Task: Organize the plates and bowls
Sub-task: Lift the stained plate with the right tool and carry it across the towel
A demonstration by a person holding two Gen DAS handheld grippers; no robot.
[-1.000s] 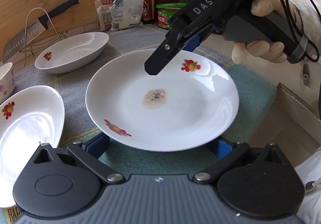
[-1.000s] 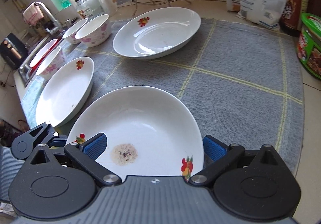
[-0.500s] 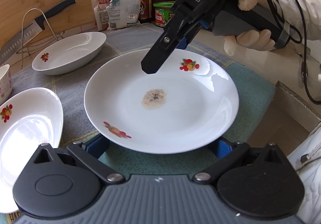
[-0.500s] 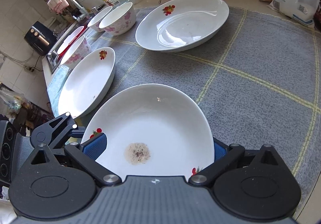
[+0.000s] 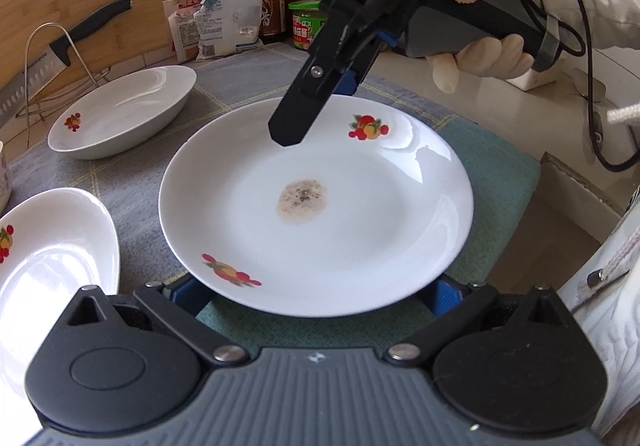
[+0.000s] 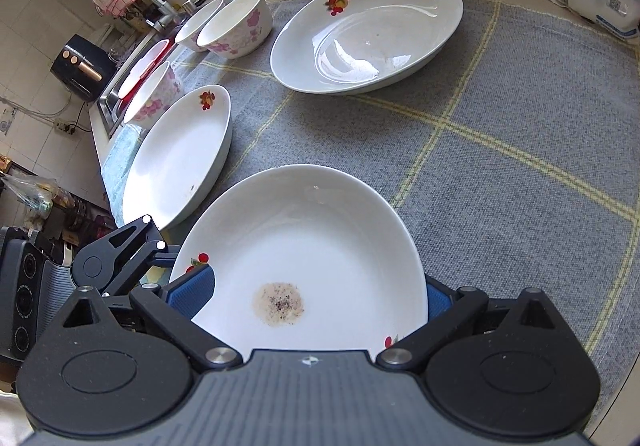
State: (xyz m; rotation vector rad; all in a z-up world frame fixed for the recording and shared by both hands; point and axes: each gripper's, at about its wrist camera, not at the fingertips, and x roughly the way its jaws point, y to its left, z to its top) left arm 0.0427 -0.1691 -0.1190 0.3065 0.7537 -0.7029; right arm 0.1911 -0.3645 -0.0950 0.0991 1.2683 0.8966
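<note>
A white plate (image 5: 360, 226) with fruit decals and a brown speckled stain lies over the teal mat (image 5: 500, 174). My left gripper (image 5: 316, 286) is open. Its blue pads (image 5: 444, 294) stand wide apart, partly hidden under the plate's near rim. My right gripper (image 5: 316, 110) reaches in from the back right in a gloved hand (image 5: 480, 54). In the right wrist view the same plate (image 6: 320, 230) fills the gap of my right gripper (image 6: 314, 294), which is open. One of its fingers is over the plate's inside and the other is at the outer rim.
On the grey mat (image 6: 520, 106) are a deep plate (image 6: 368, 34) at the back and another plate (image 6: 176, 158) at the left. Flowered bowls (image 6: 236, 26) stand near the sink (image 6: 120, 94). A knife on a rack (image 5: 60, 46), a packet (image 5: 224, 14) and a green jar (image 5: 306, 24) line the back.
The right gripper has swung round the plate's far side, and its view has turned toward the sink. The plate stays between both grippers' fingers. The left gripper has barely moved.
</note>
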